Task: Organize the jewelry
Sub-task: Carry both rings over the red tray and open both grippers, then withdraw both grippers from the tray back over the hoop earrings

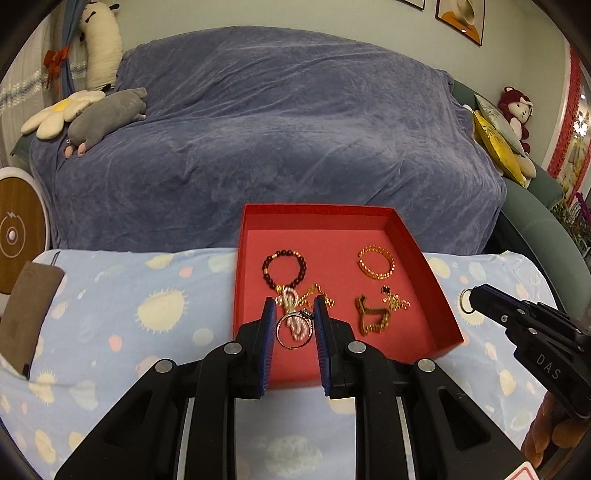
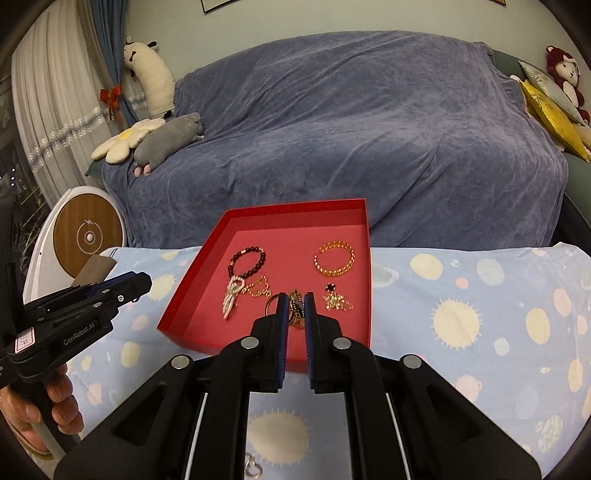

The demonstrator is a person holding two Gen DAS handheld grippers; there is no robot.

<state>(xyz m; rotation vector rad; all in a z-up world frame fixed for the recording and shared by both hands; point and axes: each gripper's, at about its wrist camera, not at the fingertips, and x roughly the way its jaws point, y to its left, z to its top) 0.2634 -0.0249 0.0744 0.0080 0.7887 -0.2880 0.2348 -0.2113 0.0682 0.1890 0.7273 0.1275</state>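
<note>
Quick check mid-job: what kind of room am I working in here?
Most likely a home living room: a sofa under a blue throw, plush toys on it, and framed pictures on the wall behind.

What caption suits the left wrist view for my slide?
Left gripper holds a silver ring above the red tray of bracelets.

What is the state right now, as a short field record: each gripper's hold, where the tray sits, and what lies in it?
left gripper: shut on silver ring
right gripper: shut on plain ring at its tip
red tray: open, on blue patterned cloth
in tray: dark bead bracelet, gold chain bracelet, pearl piece, gold chain
</note>
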